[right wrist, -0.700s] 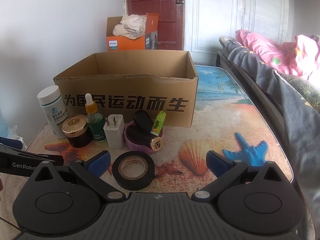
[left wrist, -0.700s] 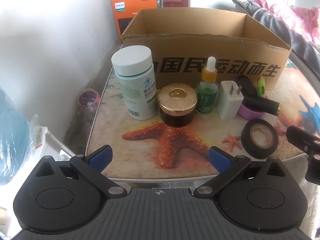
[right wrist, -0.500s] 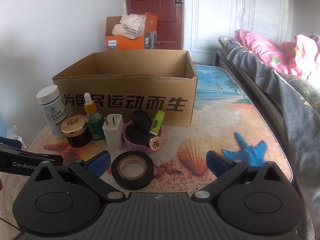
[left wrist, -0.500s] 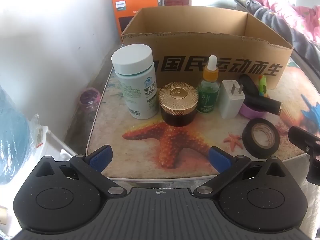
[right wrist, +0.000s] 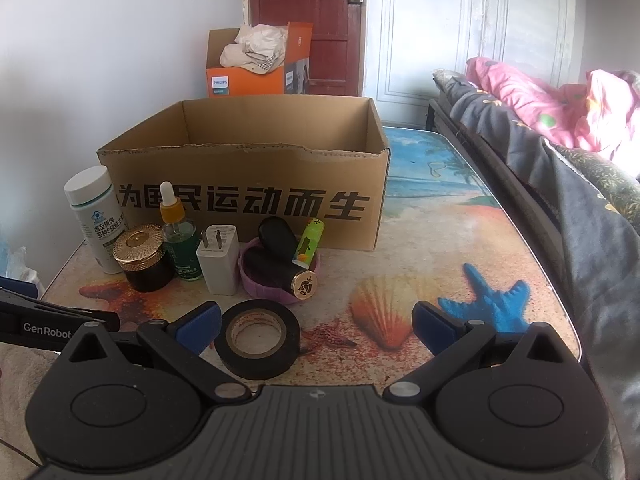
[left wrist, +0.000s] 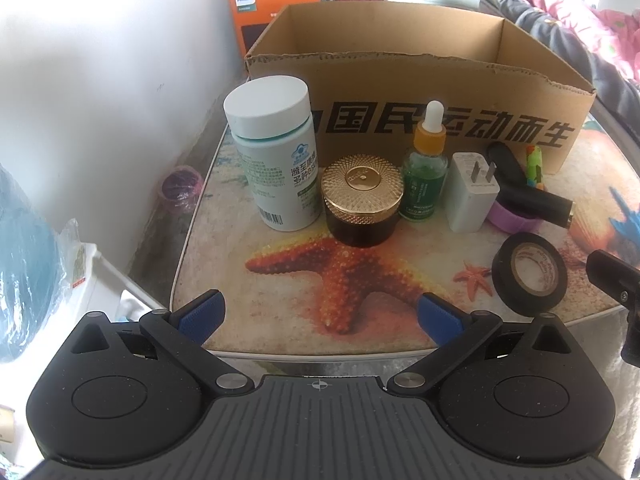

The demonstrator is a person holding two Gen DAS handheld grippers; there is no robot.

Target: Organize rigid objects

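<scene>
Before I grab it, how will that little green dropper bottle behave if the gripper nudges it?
The dropper bottle stands tall and narrow, so it probably tips easily. It looks like glass, likely smooth and breakable. The gold-lidded jar and white charger flank it closely, so a tip may knock them.

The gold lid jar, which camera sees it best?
The left wrist view. There the gold-lidded jar sits near the middle, large, its patterned lid fully visible. In the right wrist view the jar is smaller, off to the left, beside the white bottle.
</scene>
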